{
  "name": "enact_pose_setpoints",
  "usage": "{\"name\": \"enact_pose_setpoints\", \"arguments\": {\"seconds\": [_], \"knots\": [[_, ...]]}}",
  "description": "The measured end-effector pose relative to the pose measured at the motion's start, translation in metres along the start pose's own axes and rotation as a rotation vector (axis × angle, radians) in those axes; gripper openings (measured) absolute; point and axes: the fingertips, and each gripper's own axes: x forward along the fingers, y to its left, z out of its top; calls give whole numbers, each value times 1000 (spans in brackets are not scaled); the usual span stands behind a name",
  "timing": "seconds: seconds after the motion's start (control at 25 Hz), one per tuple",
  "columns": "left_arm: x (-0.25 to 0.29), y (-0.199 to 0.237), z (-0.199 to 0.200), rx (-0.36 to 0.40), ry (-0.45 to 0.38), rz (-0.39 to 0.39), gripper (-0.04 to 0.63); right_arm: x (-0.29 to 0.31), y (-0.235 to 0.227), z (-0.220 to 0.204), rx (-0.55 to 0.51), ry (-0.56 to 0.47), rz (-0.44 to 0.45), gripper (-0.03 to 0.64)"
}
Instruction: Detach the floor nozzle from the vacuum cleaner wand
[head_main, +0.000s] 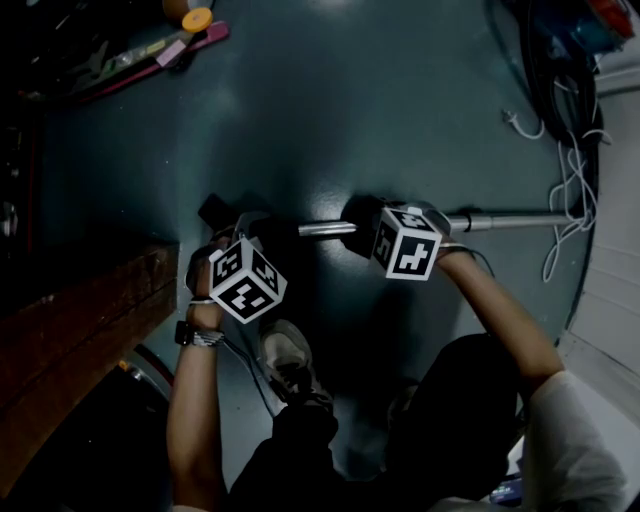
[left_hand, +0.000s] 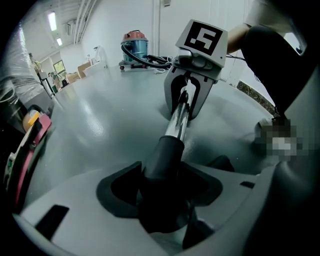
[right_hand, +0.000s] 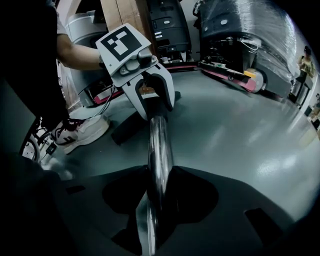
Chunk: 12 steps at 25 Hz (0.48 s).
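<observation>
wand (head_main: 505, 220) lying flat on floor (head_main: 330, 100), floor nozzle (head_main: 214, 210) not off yet, sits at its left end. left gripper (left_hand: 167, 197) straddles black collar (left_hand: 165, 155) by nozzle, tongs apart, no bite. right gripper (right_hand: 155, 200) pinched on wand further up, guessing that's a brace so nozzle end pulls free.

Upper middle: bare floor (head_main: 330, 90), wide and open, free to pass.
Upper left: tools (head_main: 160, 50) line the edge and close that corner.
Left edge: a wooden slab (head_main: 90, 310) juts in near the left gripper (head_main: 240, 228), so that side is tight.
Centre to right: the wand (head_main: 510, 221) lies across the floor as a low bar.
Centre: only a short bare stretch of wand separates the left gripper from the right gripper (head_main: 365, 225).
Right edge: tangled white cables (head_main: 572, 190) cross the wand's end.
Lower middle: a shoe (head_main: 288, 358) and the person's legs fill the space.
</observation>
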Motion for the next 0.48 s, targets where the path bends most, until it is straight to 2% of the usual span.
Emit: {"name": "enact_pose_setpoints", "arguments": {"seconds": [0.24, 0.36, 0.48], "knots": [[2, 1, 0, -30, 7, 43, 238, -2, 2, 3, -18, -53, -41, 167], [1, 2, -1, -35, 25, 20, 236, -4, 2, 5, -36, -48, -45, 167], [-4, -1, -3, -70, 7, -24, 230, -6, 5, 8, -37, -61, -27, 166]]}}
